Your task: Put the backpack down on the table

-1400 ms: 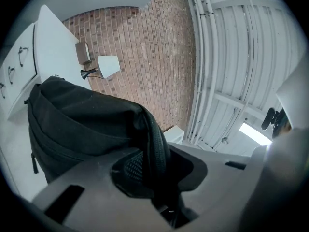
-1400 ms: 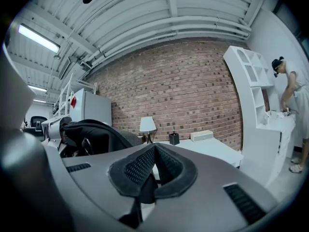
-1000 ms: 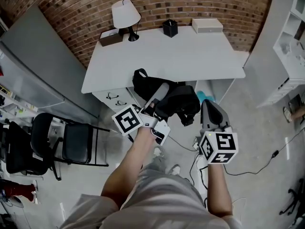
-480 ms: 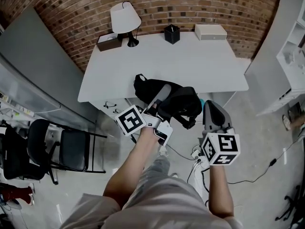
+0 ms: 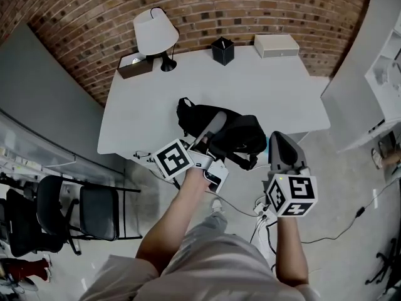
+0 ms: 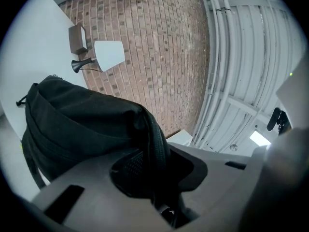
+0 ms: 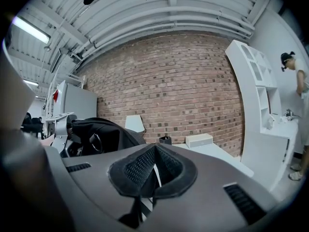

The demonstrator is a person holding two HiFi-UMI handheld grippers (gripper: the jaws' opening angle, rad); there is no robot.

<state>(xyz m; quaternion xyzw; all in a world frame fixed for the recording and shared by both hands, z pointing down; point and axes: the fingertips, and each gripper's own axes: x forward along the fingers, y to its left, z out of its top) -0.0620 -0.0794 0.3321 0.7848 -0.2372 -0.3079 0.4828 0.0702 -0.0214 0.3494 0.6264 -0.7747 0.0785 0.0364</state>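
Observation:
A black backpack [image 5: 235, 133] hangs from my left gripper [image 5: 215, 123], which is shut on its top strap [image 6: 155, 144]. In the head view the bag is over the front edge of the white table [image 5: 188, 86]; whether it touches the top I cannot tell. The left gripper view is filled by the bag's body [image 6: 82, 124], with the strap running down between the pads. My right gripper [image 5: 280, 142] is to the right of the bag, beside the table's front edge. Its pads [image 7: 140, 170] are together with nothing between them. The bag [image 7: 101, 132] shows at that view's left.
At the table's back stand a white lamp [image 5: 154, 33], a brown box [image 5: 134, 65], a black pen cup [image 5: 222, 50] and a white box [image 5: 276, 44]. A black chair [image 5: 94, 212] is on the left, white shelves [image 5: 385, 74] on the right, and cables [image 5: 338, 226] on the floor.
Both grippers and the backpack have moved forward towards the table. The bag, earlier in front of the table's edge, now overlaps the tabletop. The left gripper's hold on it is unchanged.

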